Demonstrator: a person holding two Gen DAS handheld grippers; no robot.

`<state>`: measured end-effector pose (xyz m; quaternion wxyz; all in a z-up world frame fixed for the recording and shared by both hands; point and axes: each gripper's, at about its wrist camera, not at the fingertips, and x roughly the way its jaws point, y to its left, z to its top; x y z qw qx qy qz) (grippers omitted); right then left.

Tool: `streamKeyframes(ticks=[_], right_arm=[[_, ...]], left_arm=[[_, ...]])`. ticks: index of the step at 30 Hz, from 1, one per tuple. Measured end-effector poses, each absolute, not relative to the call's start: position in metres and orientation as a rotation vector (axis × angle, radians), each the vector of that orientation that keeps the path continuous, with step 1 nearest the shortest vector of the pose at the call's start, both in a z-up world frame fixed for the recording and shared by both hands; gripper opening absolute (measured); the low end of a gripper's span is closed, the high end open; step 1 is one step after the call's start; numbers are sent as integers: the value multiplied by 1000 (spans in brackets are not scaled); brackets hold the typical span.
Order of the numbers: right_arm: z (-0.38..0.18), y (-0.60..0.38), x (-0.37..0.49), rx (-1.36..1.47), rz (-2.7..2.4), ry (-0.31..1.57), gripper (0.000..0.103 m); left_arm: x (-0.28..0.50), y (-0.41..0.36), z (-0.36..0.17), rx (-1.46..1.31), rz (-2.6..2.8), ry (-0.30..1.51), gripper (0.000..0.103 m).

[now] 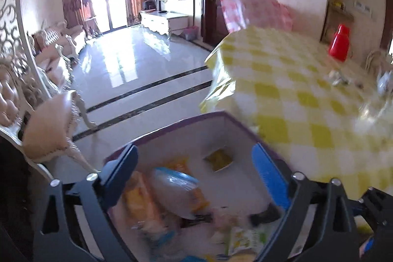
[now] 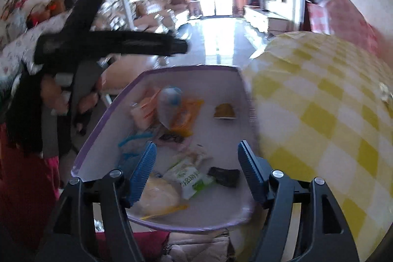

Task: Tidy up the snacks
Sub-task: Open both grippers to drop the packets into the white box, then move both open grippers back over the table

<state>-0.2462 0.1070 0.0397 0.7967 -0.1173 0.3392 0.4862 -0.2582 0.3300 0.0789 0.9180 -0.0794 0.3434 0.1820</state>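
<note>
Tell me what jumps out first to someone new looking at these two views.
The purple-rimmed box of loose snack packets sits below both open grippers, at the edge of the yellow checked tablecloth. A green-and-white packet lies nearest the right gripper. In the left wrist view, a red bottle stands on the far tabletop.

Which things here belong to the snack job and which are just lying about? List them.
Job: white purple-rimmed cardboard box; green-and-white snack packet; orange snack packet; small yellow packet.
Lying about: red plastic jug; yellow-checked tablecloth; pink-checked cloth.
</note>
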Motion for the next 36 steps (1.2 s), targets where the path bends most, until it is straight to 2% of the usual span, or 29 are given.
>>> streamKeyframes(ticks=[3,7,10,13,20,28,36], right_arm=[[46,78,-224,-172,963,736,71],[54,22,-185,-54,826,731,74],[60,-28,-151,45,690,706,81],[65,-85,-117,150,556,686,87],[52,-200,-40,270,244,700,87],[24,-270,9,317,152,747,87],[17,-291,46,359,125,757,87]], left_arm=[[-252,314,83,-178,368,656,100],[-231,270,83,-179,308,622,101],[-209,223,85,-184,205,656,101],[-175,164,88,-133,99,697,101],[-47,56,93,-124,-15,735,101],[88,36,49,-386,138,754,101],[183,20,31,-274,278,800,101]])
